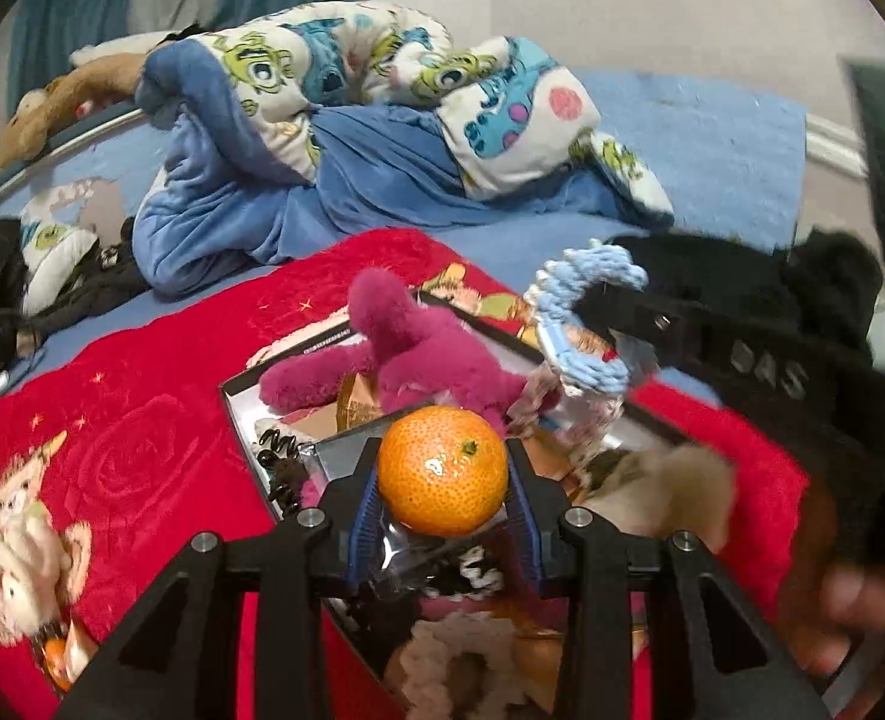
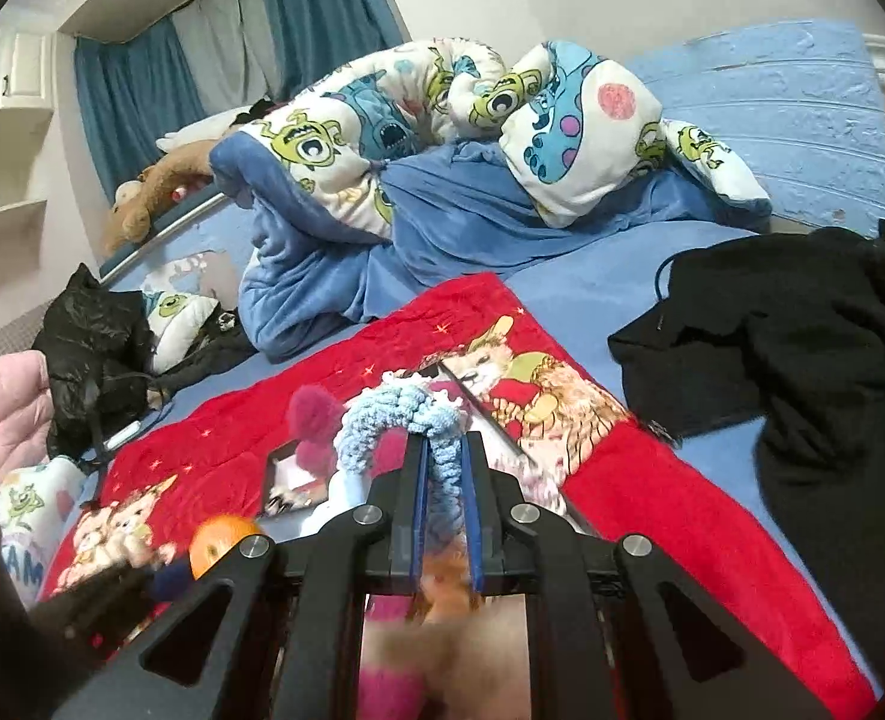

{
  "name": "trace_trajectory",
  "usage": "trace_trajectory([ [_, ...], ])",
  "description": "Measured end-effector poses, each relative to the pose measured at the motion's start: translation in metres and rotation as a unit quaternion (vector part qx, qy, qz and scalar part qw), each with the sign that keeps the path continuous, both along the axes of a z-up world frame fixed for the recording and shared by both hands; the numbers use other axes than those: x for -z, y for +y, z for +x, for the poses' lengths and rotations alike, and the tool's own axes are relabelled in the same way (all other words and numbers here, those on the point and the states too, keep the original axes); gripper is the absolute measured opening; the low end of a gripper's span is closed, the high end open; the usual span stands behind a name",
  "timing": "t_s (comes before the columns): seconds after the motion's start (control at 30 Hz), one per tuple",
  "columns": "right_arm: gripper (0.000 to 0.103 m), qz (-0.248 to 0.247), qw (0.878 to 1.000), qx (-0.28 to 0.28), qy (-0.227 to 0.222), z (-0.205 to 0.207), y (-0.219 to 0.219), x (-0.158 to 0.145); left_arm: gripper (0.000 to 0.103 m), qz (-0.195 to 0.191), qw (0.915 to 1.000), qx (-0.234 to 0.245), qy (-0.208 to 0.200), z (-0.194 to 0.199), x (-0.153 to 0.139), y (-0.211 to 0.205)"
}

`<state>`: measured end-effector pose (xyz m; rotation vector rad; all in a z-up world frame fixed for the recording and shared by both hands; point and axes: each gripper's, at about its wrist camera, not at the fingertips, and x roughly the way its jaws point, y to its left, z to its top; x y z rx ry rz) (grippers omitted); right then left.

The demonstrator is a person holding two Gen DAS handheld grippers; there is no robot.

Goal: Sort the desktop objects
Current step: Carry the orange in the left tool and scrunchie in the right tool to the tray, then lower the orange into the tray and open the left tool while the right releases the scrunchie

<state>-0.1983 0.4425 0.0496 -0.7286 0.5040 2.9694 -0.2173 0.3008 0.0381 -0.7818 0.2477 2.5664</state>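
From the left wrist view the left tool (image 1: pixel 442 480) is clamping a tangerine (image 1: pixel 442 471) between its blue pads over a black-rimmed tray (image 1: pixel 235 405) holding a magenta plush toy (image 1: pixel 400 360) on the red blanket (image 1: pixel 142 408) of the bed. The right wrist view is showing black clothing (image 2: pixel 802 348) spread on the bed, where the right tool (image 2: pixel 442 468) is pinching a light blue crocheted piece (image 2: pixel 382 426), jaws nearly together
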Motion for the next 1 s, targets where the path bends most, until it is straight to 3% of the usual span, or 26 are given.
trace_trajectory([
  [0.1, 0.013, 0.014, 1.0, 0.003, -0.022, -0.014, 0.005, 0.011, 0.039, 0.006, 0.9997, -0.006, -0.022, -0.013, 0.012, -0.003],
  [0.2, 0.013, -0.06, 0.997, 0.023, -0.033, -0.021, 0.022, 0.027, 0.039, 0.02, 0.9994, -0.007, -0.028, -0.014, 0.017, -0.008],
  [0.33, 0.013, -0.089, 0.994, 0.033, -0.062, -0.03, 0.024, 0.046, 0.039, 0.037, 0.9986, -0.003, -0.037, -0.013, 0.017, -0.011],
  [0.63, 0.013, -0.045, 0.991, 0.031, -0.123, -0.038, 0.016, 0.067, 0.039, 0.033, 0.9993, -0.003, -0.017, -0.007, 0.026, -0.006],
  [1.0, 0.013, -0.032, 0.99, 0.024, -0.133, -0.04, 0.015, 0.071, 0.039, 0.047, 0.9988, -0.007, -0.012, -0.005, 0.028, -0.01],
])
